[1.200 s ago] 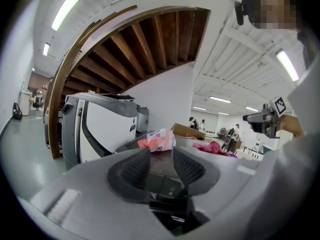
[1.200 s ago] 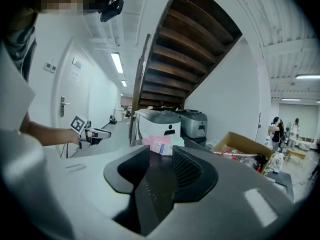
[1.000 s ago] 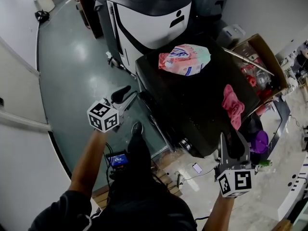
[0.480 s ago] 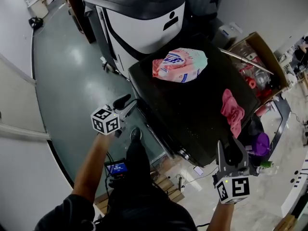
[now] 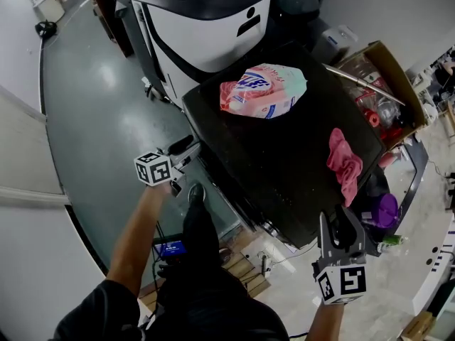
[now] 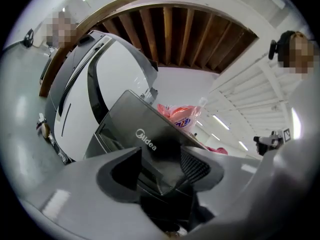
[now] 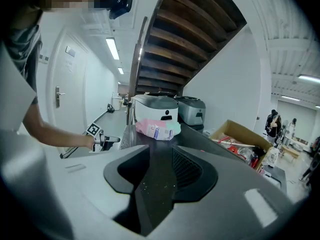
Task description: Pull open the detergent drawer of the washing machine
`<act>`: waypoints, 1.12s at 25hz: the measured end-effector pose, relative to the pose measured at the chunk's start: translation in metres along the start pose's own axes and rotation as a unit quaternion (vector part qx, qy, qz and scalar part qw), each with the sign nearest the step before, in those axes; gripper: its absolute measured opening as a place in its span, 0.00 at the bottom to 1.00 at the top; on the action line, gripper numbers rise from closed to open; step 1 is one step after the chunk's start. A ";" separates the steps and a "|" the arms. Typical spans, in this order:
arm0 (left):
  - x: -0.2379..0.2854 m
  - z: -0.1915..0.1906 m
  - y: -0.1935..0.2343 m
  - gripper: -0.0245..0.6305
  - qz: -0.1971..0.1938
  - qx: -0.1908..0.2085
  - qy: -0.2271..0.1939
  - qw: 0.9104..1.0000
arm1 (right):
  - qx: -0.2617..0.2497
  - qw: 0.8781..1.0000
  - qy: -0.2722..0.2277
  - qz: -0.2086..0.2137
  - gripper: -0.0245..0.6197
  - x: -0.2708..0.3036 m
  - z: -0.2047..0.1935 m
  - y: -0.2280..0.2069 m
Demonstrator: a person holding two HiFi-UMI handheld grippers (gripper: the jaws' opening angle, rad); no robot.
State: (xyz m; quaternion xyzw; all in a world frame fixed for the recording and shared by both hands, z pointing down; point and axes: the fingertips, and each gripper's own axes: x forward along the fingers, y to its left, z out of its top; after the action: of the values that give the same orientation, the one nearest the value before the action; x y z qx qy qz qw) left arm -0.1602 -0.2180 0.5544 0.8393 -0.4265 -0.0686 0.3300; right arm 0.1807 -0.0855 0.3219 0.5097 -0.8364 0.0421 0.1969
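Note:
A washing machine with a black top [image 5: 284, 148] fills the middle of the head view; its front face is mostly hidden under the top's edge. In the left gripper view the dark front panel with the Midea logo, the detergent drawer [image 6: 135, 126], lies straight ahead. My left gripper [image 5: 186, 151] hangs at the machine's front left corner. Its jaws [image 6: 162, 156] are opening, with only the panel's corner seen through the gap and nothing gripped. My right gripper [image 5: 340, 222] stands open at the front right corner, and its view looks along the top [image 7: 160, 171].
A pink detergent bag [image 5: 261, 89] and a pink cloth [image 5: 343, 160] lie on the machine's top. A white and black machine [image 5: 206, 20] stands behind, and a cardboard box [image 5: 380, 84] of odds and ends is at the right. A wooden pallet [image 5: 245, 279] lies on the floor below.
My left gripper has dropped and closed in on the machine's front left corner, rolling a little. The right gripper has sunk slightly by the right corner.

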 end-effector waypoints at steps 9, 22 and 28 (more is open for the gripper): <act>0.012 -0.006 0.014 0.48 -0.070 -0.094 -0.031 0.993 | 0.008 1.000 0.020 -0.003 0.23 0.006 -0.016 0.002; 0.023 0.003 0.040 0.52 -0.194 -0.201 -0.122 0.952 | 0.019 0.999 0.049 -0.015 0.23 0.018 -0.034 0.008; 0.027 0.012 0.041 0.52 -0.247 -0.224 -0.126 0.934 | 0.027 0.997 0.062 -0.024 0.23 0.027 -0.041 0.004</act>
State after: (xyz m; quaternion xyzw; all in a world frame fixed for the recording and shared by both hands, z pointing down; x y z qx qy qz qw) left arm -0.1756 -0.2620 0.5748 0.8072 -0.2173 -0.3472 0.4251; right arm 0.1777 -0.0949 0.3703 0.5311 -0.8088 0.0916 0.2352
